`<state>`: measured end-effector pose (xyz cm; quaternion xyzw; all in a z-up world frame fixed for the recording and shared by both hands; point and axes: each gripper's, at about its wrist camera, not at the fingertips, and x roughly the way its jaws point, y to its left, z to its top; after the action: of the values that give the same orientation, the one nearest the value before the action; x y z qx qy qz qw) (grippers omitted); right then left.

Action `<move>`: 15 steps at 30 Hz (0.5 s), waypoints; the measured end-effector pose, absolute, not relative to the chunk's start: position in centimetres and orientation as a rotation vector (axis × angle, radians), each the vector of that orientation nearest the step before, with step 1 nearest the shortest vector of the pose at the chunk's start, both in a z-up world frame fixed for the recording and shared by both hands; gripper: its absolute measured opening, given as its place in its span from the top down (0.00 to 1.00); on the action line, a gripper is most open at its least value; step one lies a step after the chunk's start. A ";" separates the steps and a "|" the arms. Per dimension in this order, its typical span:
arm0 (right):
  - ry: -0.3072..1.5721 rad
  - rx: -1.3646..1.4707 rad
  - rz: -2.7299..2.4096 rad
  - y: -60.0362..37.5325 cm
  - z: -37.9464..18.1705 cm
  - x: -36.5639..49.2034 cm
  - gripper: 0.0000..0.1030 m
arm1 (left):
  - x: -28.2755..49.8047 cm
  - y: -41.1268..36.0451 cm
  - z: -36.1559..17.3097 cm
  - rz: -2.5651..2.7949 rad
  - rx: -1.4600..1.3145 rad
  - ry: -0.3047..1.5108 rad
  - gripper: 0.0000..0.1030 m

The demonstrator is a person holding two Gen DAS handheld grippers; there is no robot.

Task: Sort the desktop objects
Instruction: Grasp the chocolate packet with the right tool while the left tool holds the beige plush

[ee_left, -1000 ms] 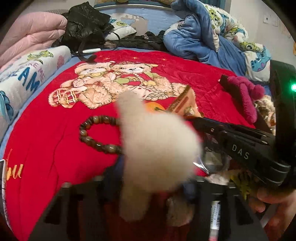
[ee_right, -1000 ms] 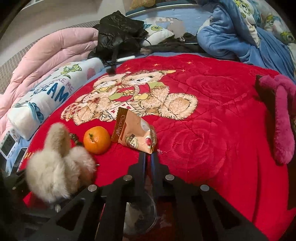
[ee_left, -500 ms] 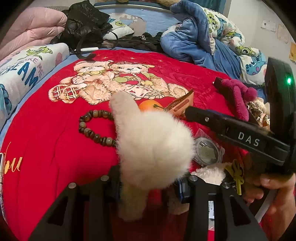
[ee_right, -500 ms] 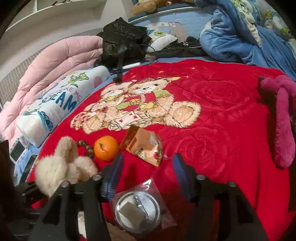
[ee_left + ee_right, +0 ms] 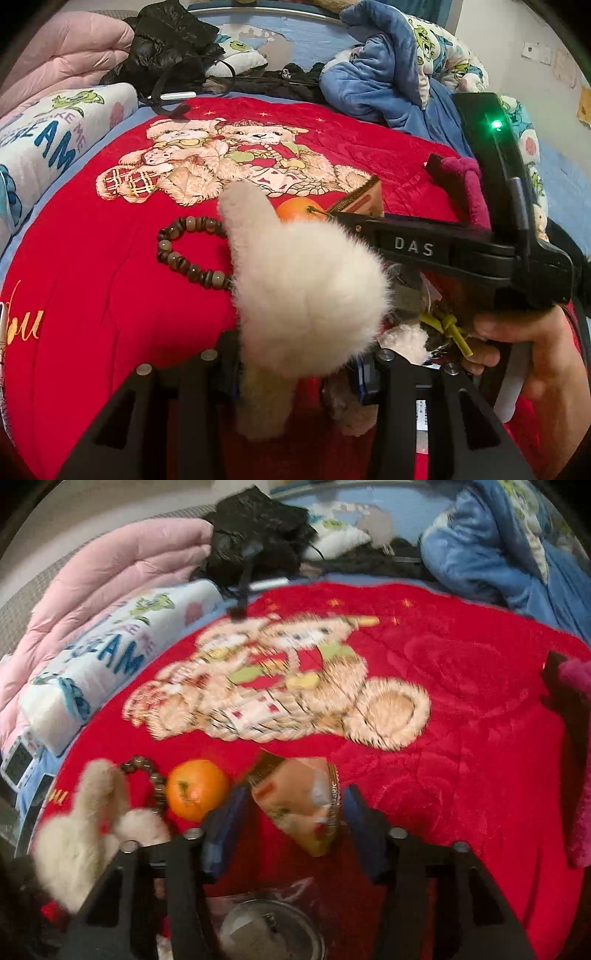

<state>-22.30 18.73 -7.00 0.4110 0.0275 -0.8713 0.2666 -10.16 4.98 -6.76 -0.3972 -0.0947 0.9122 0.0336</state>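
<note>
My left gripper (image 5: pixel 299 369) is shut on a cream plush toy (image 5: pixel 303 291) and holds it over the red blanket (image 5: pixel 92 280); the toy also shows in the right wrist view (image 5: pixel 81 830). Behind it lie a brown bead bracelet (image 5: pixel 184 254) and an orange (image 5: pixel 299 210). My right gripper (image 5: pixel 291 830) is open, its blue pads either side of a tan snack packet (image 5: pixel 303 801) without touching it. The orange (image 5: pixel 195 794) lies just left of it. A bagged round metal badge (image 5: pixel 269 934) lies below the right gripper.
A magenta plush item on a black box (image 5: pixel 576 760) stands at the right edge. A rolled white pillow (image 5: pixel 110 664), pink quilt (image 5: pixel 92 590), black jacket (image 5: pixel 255 542) and blue blanket (image 5: pixel 498 554) ring the far side.
My right gripper opened, letting go of the bagged badge, and moved forward until its fingers straddle the snack packet. My left gripper still holds the plush toy, slightly raised.
</note>
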 end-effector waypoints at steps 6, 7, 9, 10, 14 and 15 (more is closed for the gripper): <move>0.095 1.094 -2.392 18.7 -7.1 -22.0 0.64 | -10.1 5.2 -6.7 2.814 -1.219 -0.272 0.57; 0.091 1.087 -2.399 18.8 -7.0 -21.8 0.65 | -10.0 5.2 -6.7 2.814 -1.217 -0.276 0.57; 0.086 1.073 -2.416 19.0 -6.9 -21.7 0.69 | -10.0 5.1 -6.7 2.816 -1.212 -0.280 0.57; 0.084 1.065 -2.426 19.1 -6.8 -21.5 0.69 | -9.9 5.1 -6.7 2.817 -1.208 -0.280 0.57; 0.072 0.987 -2.467 19.4 -5.9 -20.4 0.70 | -9.6 5.0 -6.4 2.833 -1.185 -0.280 0.57; 0.066 0.964 -2.481 19.6 -5.6 -20.0 0.70 | -9.5 5.0 -6.3 2.835 -1.179 -0.281 0.57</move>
<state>-20.04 19.60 -5.58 0.3516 0.0242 -0.9053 0.2373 -9.48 4.97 -6.31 -0.3821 -0.0911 0.9192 0.0291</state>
